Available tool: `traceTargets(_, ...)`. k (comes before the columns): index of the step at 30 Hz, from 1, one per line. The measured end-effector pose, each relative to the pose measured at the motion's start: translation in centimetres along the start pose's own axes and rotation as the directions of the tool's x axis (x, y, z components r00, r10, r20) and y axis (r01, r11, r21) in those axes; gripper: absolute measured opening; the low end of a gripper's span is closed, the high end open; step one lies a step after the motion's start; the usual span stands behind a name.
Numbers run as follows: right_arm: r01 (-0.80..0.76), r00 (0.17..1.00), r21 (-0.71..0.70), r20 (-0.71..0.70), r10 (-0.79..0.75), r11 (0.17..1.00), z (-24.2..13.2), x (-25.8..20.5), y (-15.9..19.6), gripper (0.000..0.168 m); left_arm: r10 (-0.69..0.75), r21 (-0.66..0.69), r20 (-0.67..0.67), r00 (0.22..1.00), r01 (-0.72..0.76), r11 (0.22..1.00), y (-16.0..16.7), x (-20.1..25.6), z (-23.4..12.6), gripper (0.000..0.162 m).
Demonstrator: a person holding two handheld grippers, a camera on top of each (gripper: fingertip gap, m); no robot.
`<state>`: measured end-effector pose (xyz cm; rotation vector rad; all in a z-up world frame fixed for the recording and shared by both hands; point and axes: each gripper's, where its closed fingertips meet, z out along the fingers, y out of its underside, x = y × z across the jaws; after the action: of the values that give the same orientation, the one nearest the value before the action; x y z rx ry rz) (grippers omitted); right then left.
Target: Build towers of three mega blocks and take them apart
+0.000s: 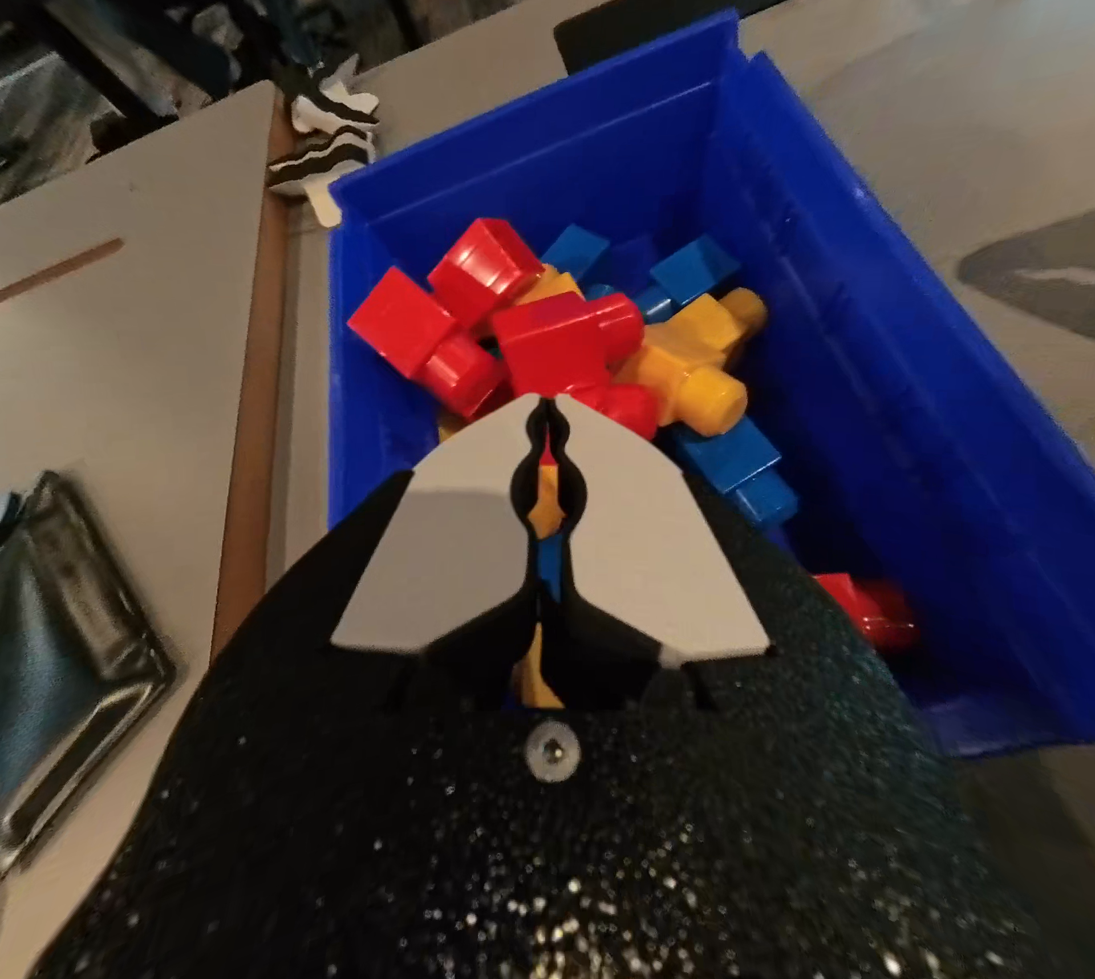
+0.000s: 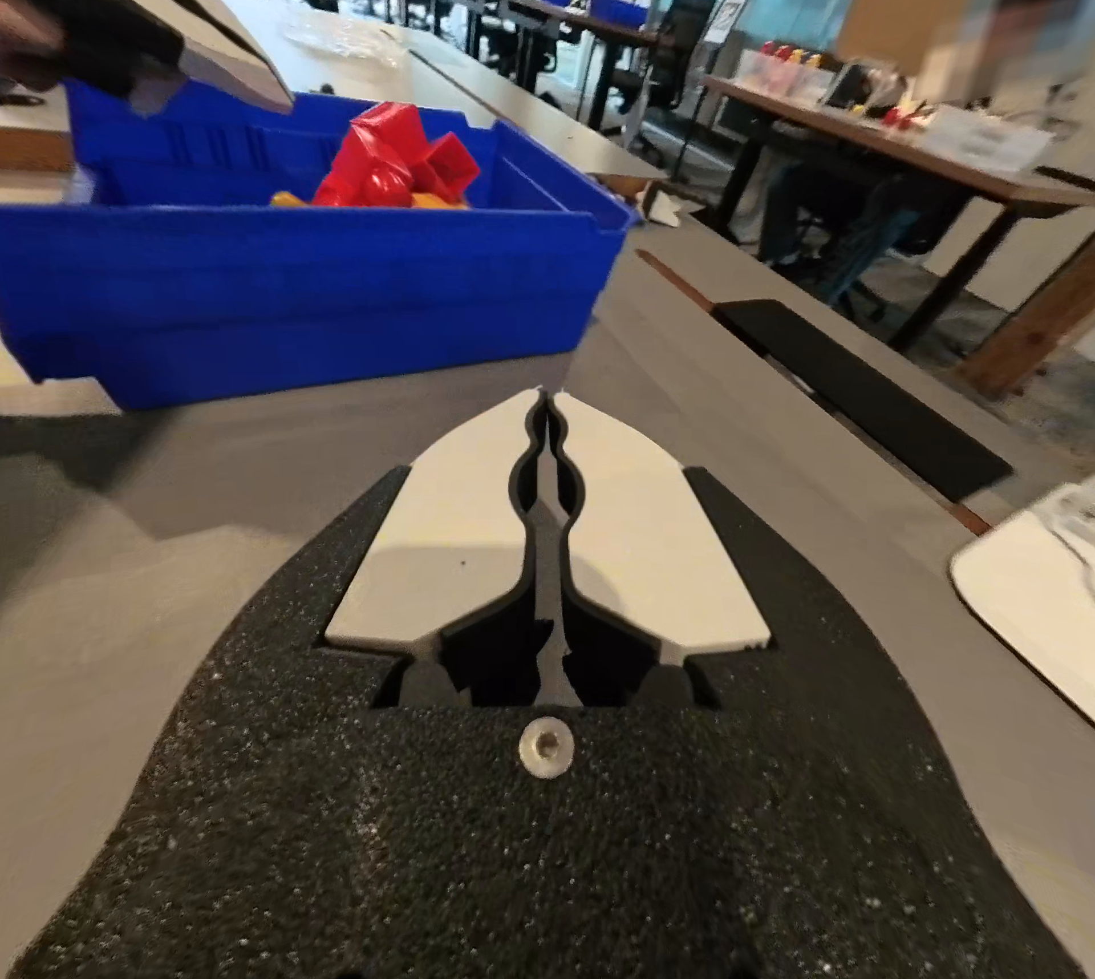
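Left claw over the bin of blocks, right claw idle on the counter.

My left claw (image 1: 546, 400) hangs above the near end of the blue bin (image 1: 829, 298), its fingers pressed together on nothing. The blocks lie loose in a heap just ahead of and below its tips, the nearest a red block (image 1: 557, 346) lying on its side with its long axis running across the claw's line, studs to the right. Beyond it lie yellow blocks (image 1: 699, 358) and blue blocks (image 1: 740, 458). My right claw (image 2: 548, 392) is likewise closed and empty, low over the grey counter (image 2: 681, 298), the bin off to its left and well apart. So I judge the left claw nearer; it must open before reaching down.
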<state>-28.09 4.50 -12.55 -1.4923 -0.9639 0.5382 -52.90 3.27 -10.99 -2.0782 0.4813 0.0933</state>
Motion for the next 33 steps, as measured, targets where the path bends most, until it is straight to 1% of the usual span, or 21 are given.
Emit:
traceTargets(2, 0.005, 0.999, 0.036, -0.047, -0.003, 0.999, -1.6, 0.5, 0.4, 0.0, 0.039, -0.037, -0.029, 0.999, -0.04, 0.999, -0.1, 0.7, 1.0, 0.0)
traceTargets(3, 0.004, 0.998, 0.06, -0.066, 0.0, 0.998, -2.3, 0.6, 0.4, 0.0, 0.057, -0.052, -0.033, 0.998, -0.059, 0.997, -0.2, 0.8, 1.4, 0.012)
traceTargets(4, 0.002, 0.997, 0.081, -0.079, 0.004, 0.997, -2.8, 0.7, 0.5, 0.0, 0.073, -0.065, -0.025, 0.997, -0.075, 0.995, -0.4, 0.7, 1.8, 0.032)
traceTargets(5, 0.002, 0.996, 0.096, -0.087, 0.006, 0.995, -3.2, 0.6, 0.6, 0.0, 0.087, -0.083, -0.025, 0.996, -0.089, 0.993, -0.5, 0.7, 2.2, 0.039)
traceTargets(6, 0.004, 0.996, 0.105, -0.091, 0.005, 0.994, -3.5, 0.5, 0.7, 0.003, 0.1, -0.104, -0.035, 0.994, -0.103, 0.989, -0.6, 0.7, 2.5, 0.043)
traceTargets(7, 0.004, 0.996, 0.108, -0.093, 0.006, 0.994, -3.6, 0.4, 0.9, 0.01, 0.115, -0.12, -0.039, 0.993, -0.119, 0.986, -0.7, 0.7, 2.8, 0.045)
traceTargets(9, -0.011, 0.996, 0.101, -0.082, 0.019, 0.995, -3.6, 0.3, 1.2, 0.012, 0.137, -0.153, -0.028, 0.99, -0.14, 0.978, -1.0, 0.2, 3.2, 0.046)
traceTargets(10, -0.019, 0.997, 0.106, -0.077, 0.027, 0.994, -3.6, 0.3, 1.3, 0.013, 0.131, -0.172, -0.025, 0.991, -0.133, 0.976, -1.1, 0.1, 3.4, 0.046)
traceTargets(11, -0.025, 0.997, 0.114, -0.074, 0.033, 0.993, -3.6, 0.3, 1.3, 0.013, 0.109, -0.193, -0.024, 0.994, -0.112, 0.975, -1.1, 0.0, 3.6, 0.051)
traceTargets(13, -0.038, 0.996, 0.134, -0.073, 0.048, 0.99, -3.8, 0.5, 1.1, 0.013, 0.046, -0.25, -0.013, 0.999, -0.048, 0.967, -0.7, 0.0, 4.0, 0.068)
traceTargets(14, -0.045, 0.996, 0.144, -0.072, 0.056, 0.988, -3.9, 0.6, 1.0, 0.013, 0.025, -0.275, 0.002, 1.0, -0.023, 0.961, -0.5, 0.0, 4.2, 0.071)
traceTargets(17, -0.069, 0.994, 0.166, -0.072, 0.082, 0.984, -4.2, 0.8, 0.8, 0.013, -0.006, -0.287, 0.063, 0.998, 0.024, 0.958, -0.4, -0.1, 4.4, 0.071)
traceTargets(23, -0.09, 0.992, 0.192, -0.075, 0.106, 0.977, -4.5, 1.2, 0.6, 0.013, -0.074, -0.325, 0.154, 0.985, 0.121, 0.938, 0.2, -0.2, 4.6, 0.081)
traceTargets(26, -0.091, 0.99, 0.214, -0.084, 0.111, 0.973, -4.7, 1.3, 0.4, 0.013, -0.102, -0.32, 0.166, 0.981, 0.151, 0.935, 0.2, 0.0, 4.9, 0.083)
traceTargets(30, -0.081, 0.981, 0.279, -0.146, 0.125, 0.957, -5.9, 2.1, -0.2, 0.015, -0.119, -0.328, 0.184, 0.976, 0.175, 0.928, 0.3, 0.1, 5.3, 0.082)
traceTargets(33, -0.058, 0.965, 0.299, -0.229, 0.131, 0.953, -7.2, 3.2, -0.3, 0.02, -0.124, -0.332, 0.193, 0.973, 0.183, 0.925, 0.3, 0.2, 5.5, 0.077)
